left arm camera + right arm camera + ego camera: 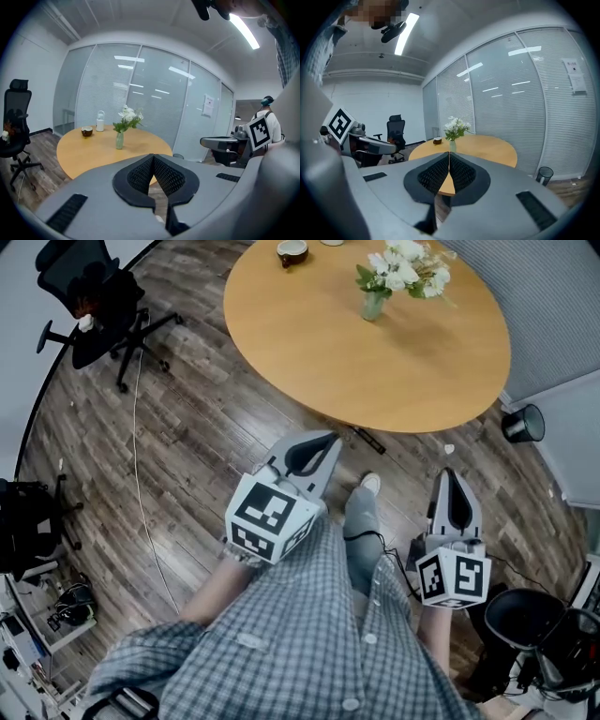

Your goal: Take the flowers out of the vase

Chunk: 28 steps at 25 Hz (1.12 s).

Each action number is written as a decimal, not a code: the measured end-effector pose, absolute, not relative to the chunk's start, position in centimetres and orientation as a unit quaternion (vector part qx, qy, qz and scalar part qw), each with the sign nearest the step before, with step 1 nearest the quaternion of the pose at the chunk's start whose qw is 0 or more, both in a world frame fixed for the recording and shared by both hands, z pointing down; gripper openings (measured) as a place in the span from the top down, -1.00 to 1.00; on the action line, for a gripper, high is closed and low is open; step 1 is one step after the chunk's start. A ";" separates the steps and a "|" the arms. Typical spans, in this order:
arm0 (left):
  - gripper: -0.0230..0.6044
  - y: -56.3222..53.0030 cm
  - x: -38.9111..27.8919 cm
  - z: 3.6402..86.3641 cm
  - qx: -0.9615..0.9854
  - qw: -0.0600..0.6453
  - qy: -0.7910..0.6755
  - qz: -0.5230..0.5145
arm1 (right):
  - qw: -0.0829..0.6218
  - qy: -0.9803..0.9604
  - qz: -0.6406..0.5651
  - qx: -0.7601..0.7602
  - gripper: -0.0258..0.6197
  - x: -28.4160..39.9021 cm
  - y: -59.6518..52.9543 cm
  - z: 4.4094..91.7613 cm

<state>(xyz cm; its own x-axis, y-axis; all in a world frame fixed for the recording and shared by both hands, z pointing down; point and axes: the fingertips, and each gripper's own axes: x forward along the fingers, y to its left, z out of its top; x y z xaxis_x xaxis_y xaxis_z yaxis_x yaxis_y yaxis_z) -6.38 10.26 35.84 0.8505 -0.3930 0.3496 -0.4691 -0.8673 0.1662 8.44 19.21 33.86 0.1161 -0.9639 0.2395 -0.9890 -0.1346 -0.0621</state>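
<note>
the left claw (329, 438) and right claw (451, 473) are both clenched on nothing and carried low ahead of the person, likely because the tabletop (309, 343) is not yet within reach. the flowers (405, 264) stand upright in the vase (373, 306), well apart: 1 o'clock from the left claw, 11 o'clock from the right claw.

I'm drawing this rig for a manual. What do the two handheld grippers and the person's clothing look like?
Both the left gripper and right gripper are light grey tapering shells with black, finely ribbed pads. Each carries a white cube printed with black square markers. The person wears a grey-and-white checked shirt with buttons.
</note>
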 end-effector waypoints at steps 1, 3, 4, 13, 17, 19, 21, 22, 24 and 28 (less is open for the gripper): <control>0.90 10.0 -6.2 35.8 0.953 0.123 -0.228 0.155 | 0.052 -0.657 0.114 0.743 0.88 8.7 18.7 33.9; 0.90 9.3 -5.8 35.7 0.952 0.121 -0.234 0.156 | 0.046 -0.665 0.116 0.736 0.89 9.0 17.6 34.0; 0.90 8.9 -5.5 35.7 0.951 0.120 -0.238 0.156 | 0.046 -0.670 0.116 0.732 0.88 9.1 16.9 34.0; 0.90 4.3 -1.1 36.3 0.940 0.129 -0.273 0.156 | 0.055 -0.709 0.108 0.695 0.89 13.0 10.7 34.7; 0.90 2.2 1.3 36.1 0.937 0.132 -0.283 0.156 | 0.050 -0.716 0.119 0.686 0.88 15.9 8.1 34.5; 0.90 1.2 2.5 36.1 0.935 0.129 -0.289 0.158 | 0.051 -0.722 0.120 0.679 0.89 17.1 6.9 34.5; 0.90 0.2 3.5 36.1 0.931 0.130 -0.301 0.158 | 0.054 -0.730 0.122 0.670 0.89 18.0 5.9 34.7; 0.90 -0.2 4.0 36.1 0.929 0.131 -0.308 0.156 | 0.055 -0.735 0.123 0.664 0.88 18.4 5.4 34.7; 0.90 -1.1 5.0 35.9 0.926 0.133 -0.320 0.152 | 0.056 -0.745 0.122 0.653 0.88 19.1 4.4 34.6; 0.90 -2.7 6.7 35.9 0.917 0.138 -0.344 0.148 | 0.062 -0.764 0.116 0.632 0.89 20.4 2.9 34.5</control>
<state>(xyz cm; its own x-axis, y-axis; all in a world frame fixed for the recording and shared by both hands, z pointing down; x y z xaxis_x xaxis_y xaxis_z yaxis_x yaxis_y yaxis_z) 6.72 -2.70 35.91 0.7194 -0.5905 0.3657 -0.6719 -0.7252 0.1506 20.41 2.85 34.53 -0.1932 -0.9510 0.2415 -0.9797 0.1737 -0.0997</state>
